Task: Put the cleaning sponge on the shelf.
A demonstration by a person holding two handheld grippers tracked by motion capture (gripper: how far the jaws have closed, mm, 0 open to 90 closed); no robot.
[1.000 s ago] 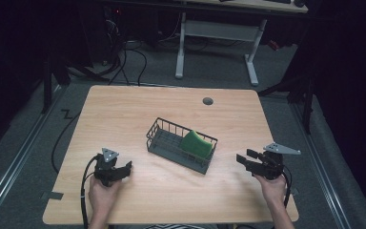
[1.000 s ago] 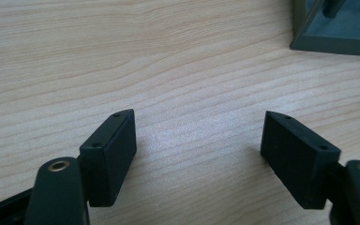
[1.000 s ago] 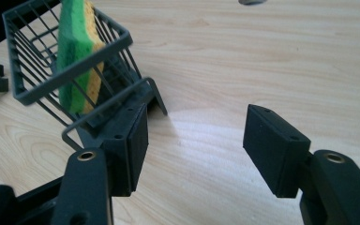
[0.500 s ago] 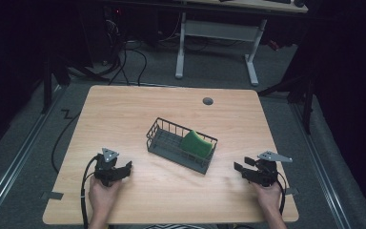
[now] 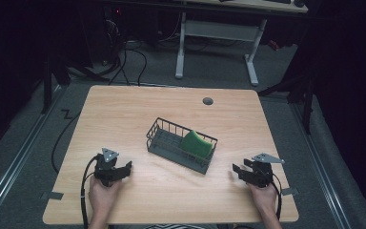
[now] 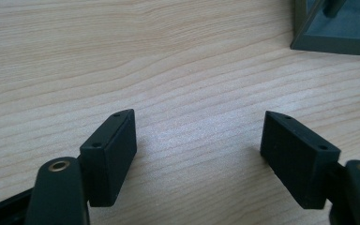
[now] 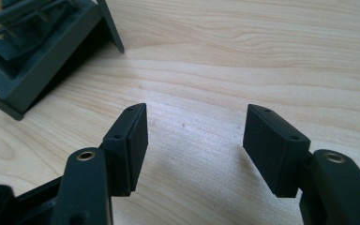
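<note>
Left tool (image 5: pixel 120 171), held in the person's left hand (image 5: pixel 104 195) near the front left of the desk (image 5: pixel 124 114): jaws spread wide with nothing between them, resting low over bare wood; in the left gripper view (image 6: pixel 199 140) the gap between the jaws frames plain wood grain, with a corner of the wire basket (image 6: pixel 337 33) at upper right. Right tool (image 5: pixel 240 171), held in the right hand (image 5: pixel 265 200) near the front right of the desk: jaws likewise apart and empty; in the right gripper view (image 7: pixel 194 136) they frame bare wood, with the basket's dark base (image 7: pixel 33 61) at upper left. The wire basket (image 5: pixel 164 143) sits at mid-desk between the two tools, well apart from both, set at a slant. A green sponge (image 5: pixel 196 143) lies inside its right-hand end, tilted against the wall. A round grommet (image 5: pixel 208 101) marks the far edge of the desk.
</note>
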